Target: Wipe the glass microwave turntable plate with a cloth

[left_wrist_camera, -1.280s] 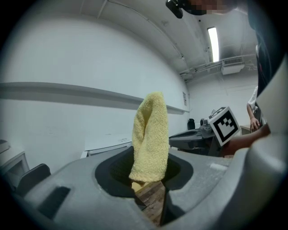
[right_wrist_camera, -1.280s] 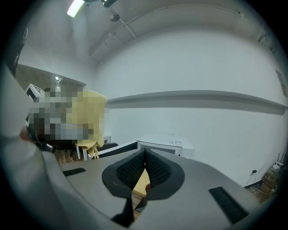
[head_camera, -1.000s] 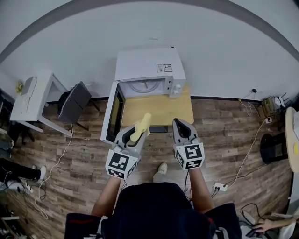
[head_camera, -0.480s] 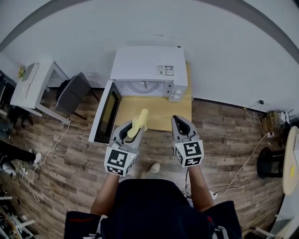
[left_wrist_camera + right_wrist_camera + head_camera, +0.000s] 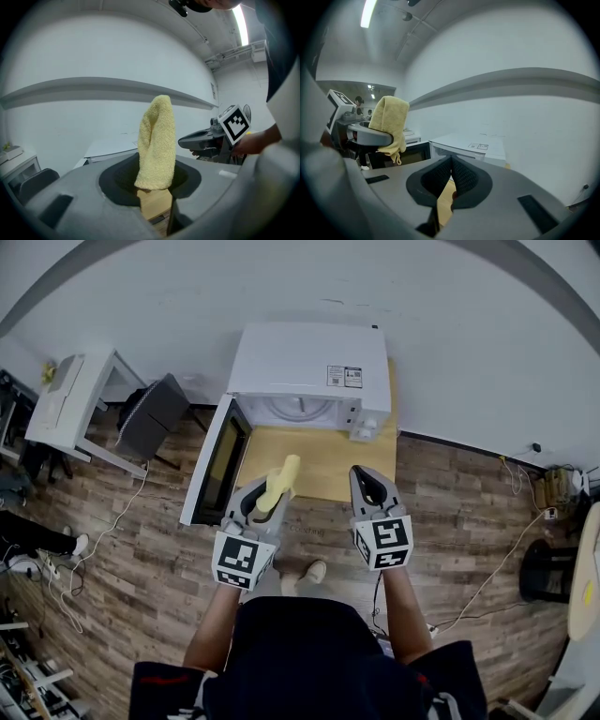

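The white microwave (image 5: pixel 309 367) stands on a wooden table (image 5: pixel 323 460) with its door (image 5: pixel 216 465) swung open to the left. Inside the cavity a pale round glass turntable plate (image 5: pixel 302 410) shows in part. My left gripper (image 5: pixel 271 487) is shut on a folded yellow cloth (image 5: pixel 281 482), which sticks up between its jaws (image 5: pixel 157 140). It hovers over the table's near edge, in front of the opening. My right gripper (image 5: pixel 363 472) is beside it on the right, shut with nothing in it; its pads (image 5: pixel 461 173) meet. Both are well short of the plate.
A white desk (image 5: pixel 70 409) and a dark chair (image 5: pixel 150 427) stand to the left on the wood floor. Cables and a power strip (image 5: pixel 441 629) lie to the right. The microwave's control panel with knobs (image 5: pixel 366 423) is on the cavity's right. A white wall rises behind.
Both grippers have moved forward toward the microwave and sunk a little; the microwave now looks nearer and larger. The cloth stays clamped in the left gripper and the right stays shut.
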`<state>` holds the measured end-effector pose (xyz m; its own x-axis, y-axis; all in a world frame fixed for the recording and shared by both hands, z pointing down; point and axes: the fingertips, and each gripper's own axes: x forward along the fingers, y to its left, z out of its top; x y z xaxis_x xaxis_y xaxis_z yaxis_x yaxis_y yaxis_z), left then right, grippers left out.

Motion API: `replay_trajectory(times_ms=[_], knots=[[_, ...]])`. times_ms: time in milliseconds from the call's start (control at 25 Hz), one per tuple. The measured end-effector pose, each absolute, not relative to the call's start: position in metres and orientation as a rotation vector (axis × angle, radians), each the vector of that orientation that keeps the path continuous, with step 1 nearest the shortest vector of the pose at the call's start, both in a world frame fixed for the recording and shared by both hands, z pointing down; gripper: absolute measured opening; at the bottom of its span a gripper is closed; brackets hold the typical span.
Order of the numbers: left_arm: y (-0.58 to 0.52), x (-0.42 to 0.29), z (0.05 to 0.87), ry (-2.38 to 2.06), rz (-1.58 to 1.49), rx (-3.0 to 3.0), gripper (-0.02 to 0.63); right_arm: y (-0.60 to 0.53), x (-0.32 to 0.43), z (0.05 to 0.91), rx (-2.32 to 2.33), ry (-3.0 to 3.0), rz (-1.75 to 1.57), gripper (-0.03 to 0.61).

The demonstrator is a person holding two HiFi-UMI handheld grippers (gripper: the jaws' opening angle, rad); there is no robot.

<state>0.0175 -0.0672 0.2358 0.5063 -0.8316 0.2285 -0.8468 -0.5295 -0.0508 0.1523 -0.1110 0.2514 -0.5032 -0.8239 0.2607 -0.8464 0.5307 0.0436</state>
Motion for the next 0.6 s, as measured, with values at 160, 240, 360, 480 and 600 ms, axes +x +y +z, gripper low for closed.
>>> replay_trajectory(times_ms=[160, 240, 360, 480, 600], knots=[[-0.080, 0.014, 0.244, -1.460, 0.345, 2.677, 0.114, -0.122, 0.150, 0.259, 1.426, -2.489, 0.126, 0.009], [-0.087, 0.011, 0.248, -1.436, 0.341, 2.683, 0.114, -0.128, 0.148, 0.260, 1.444, -2.472, 0.121, 0.009], [-0.097, 0.007, 0.259, -1.401, 0.334, 2.682, 0.114, -0.136, 0.142, 0.264, 1.460, -2.451, 0.126, 0.009], [-0.107, 0.002, 0.274, -1.374, 0.339, 2.682, 0.114, -0.144, 0.135, 0.277, 1.457, -2.428, 0.136, 0.009], [-0.117, -0.001, 0.287, -1.361, 0.356, 2.686, 0.114, -0.149, 0.129, 0.293, 1.435, -2.403, 0.145, 0.009]])
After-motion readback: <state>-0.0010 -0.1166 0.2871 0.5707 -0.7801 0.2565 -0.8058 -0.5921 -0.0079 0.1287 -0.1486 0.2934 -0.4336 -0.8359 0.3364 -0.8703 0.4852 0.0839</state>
